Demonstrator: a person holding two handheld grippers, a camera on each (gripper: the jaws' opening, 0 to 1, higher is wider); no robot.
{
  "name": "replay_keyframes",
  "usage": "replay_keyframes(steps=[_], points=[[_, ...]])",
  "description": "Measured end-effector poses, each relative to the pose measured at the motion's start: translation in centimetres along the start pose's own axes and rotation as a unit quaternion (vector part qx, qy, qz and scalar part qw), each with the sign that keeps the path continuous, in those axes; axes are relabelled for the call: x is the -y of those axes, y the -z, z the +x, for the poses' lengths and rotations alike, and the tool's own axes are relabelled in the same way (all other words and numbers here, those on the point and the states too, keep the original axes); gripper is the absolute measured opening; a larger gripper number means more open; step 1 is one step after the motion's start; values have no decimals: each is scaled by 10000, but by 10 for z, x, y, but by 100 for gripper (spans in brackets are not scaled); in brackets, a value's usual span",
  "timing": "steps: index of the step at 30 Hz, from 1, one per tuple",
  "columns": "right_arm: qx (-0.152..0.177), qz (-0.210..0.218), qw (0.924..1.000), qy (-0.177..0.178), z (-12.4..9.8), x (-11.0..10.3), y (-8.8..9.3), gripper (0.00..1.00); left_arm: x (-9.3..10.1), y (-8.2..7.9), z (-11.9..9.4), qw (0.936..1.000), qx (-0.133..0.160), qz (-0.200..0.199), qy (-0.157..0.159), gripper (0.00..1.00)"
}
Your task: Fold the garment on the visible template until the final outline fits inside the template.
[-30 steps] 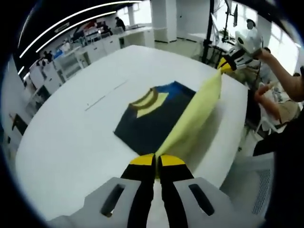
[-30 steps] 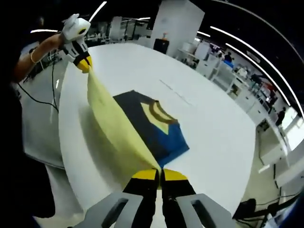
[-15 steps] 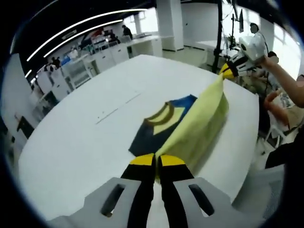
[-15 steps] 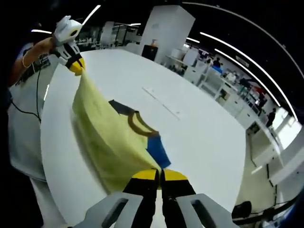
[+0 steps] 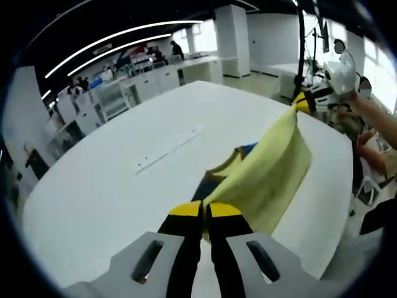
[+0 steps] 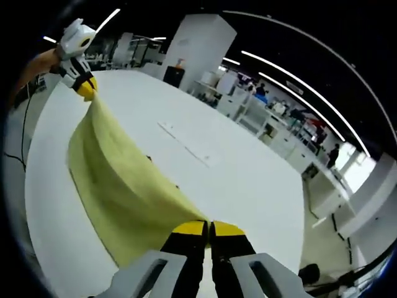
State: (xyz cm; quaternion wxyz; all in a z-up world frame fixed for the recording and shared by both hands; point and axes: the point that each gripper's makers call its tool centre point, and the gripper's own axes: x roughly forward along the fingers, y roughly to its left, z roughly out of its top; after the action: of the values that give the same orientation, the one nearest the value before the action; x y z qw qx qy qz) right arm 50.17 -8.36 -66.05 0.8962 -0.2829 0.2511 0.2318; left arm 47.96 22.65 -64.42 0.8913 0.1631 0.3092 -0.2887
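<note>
**Claws carry the yellow edge across the garment**

Both claws are pinched shut on the garment's yellow edge. Left claw [image 5: 203, 214] grips one corner of the garment [image 5: 267, 174] at the bottom of the left gripper view, and the right claw [image 5: 302, 102] appears far off at the upper right of that view, clamped on the opposite corner with a hand behind it. From the right gripper view, the right claw [image 6: 208, 231] bites the near corner while the left claw [image 6: 85, 90] holds the far one, and the yellow cloth [image 6: 118, 192] sags between them above the white tabletop [image 6: 248, 180].

Under the raised panel, a navy part with a tan collar [image 5: 224, 169] and a blue patch lies flat on the tabletop [image 5: 111, 192]. A pale strip [image 5: 169, 149] lies well apart from it; no template outline can be made out.

This looks like mid-fold: the lifted side is being brought over the body. Next, both claws should travel across together, keep the edge taut, lower it level and release
</note>
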Motion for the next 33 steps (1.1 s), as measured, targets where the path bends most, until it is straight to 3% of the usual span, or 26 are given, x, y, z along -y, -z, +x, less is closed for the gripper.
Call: replay_keyframes(steps=[5,13,17,33], points=[[-150,188,9997,-54,21,-1,10,0,-11,12,24,9994,-218,-213,136,0],[-422,239,9986,-194,53,-5,25,0,-22,33,62,9988,-417,-191,166,0],[-568,500,9967,-297,69,-9,35,0,-26,49,81,9983,-536,-148,171,0],[-1025,529,9914,-613,110,-18,68,0,-32,80,124,9969,-751,-109,225,0]])
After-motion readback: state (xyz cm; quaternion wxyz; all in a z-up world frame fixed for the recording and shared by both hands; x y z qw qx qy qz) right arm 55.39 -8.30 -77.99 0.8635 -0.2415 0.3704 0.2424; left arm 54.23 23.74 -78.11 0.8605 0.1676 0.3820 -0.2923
